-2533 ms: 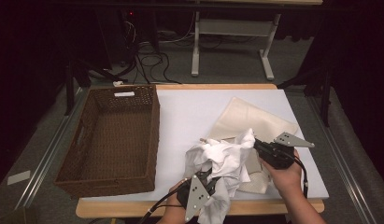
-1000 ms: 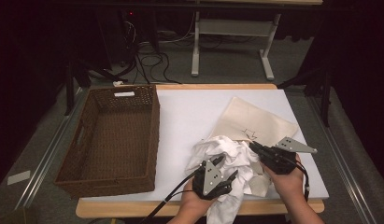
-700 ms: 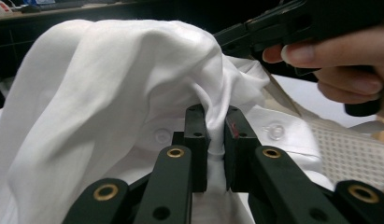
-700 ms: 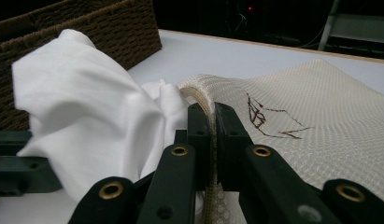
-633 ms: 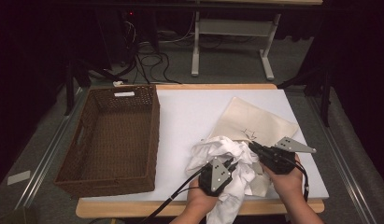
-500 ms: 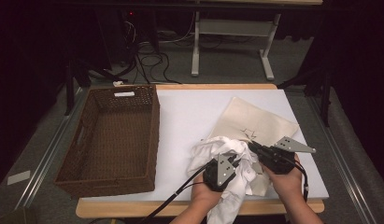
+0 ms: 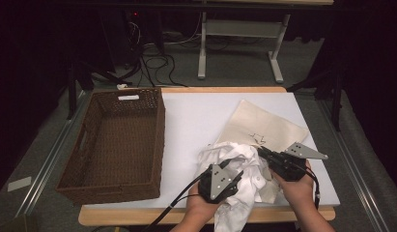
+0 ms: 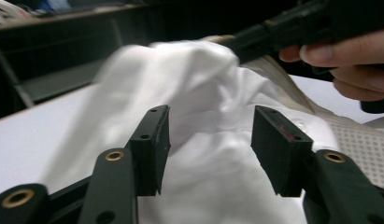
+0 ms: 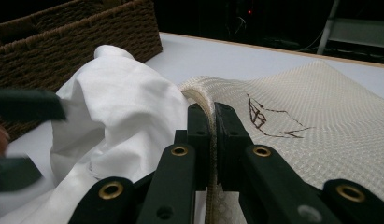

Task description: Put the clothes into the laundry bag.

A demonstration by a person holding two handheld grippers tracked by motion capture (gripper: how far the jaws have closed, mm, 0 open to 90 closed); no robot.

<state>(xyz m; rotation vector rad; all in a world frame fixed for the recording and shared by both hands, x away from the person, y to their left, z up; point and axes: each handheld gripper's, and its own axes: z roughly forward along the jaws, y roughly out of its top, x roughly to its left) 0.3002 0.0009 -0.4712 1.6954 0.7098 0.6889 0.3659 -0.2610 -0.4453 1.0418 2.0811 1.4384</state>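
Jaws of left gripper (image 8: 206,149) stand apart, just opening, pads clear of white shirt (image 8: 199,98) bunched ahead. Jaws of right gripper (image 9: 210,140) clamped on rim of cream mesh bag (image 9: 320,121). Shirt and bag lie lower right of high view on table (image 7: 196,116). Wicker basket (image 7: 114,140) at left.

High view: fixed cam above near edge of table (image 7: 196,116), looks fwd and down, far off, takes in basket (image 7: 114,145) at left and floor beyond. Left gripper view: rides low on left gripper (image 8: 206,140), v. close, faces white cloth (image 8: 194,93). Right gripper view: rides on right gripper (image 9: 211,140), close, faces across mesh bag (image 9: 320,121) twd basket. All 3 share cloth and bag near table's front right.
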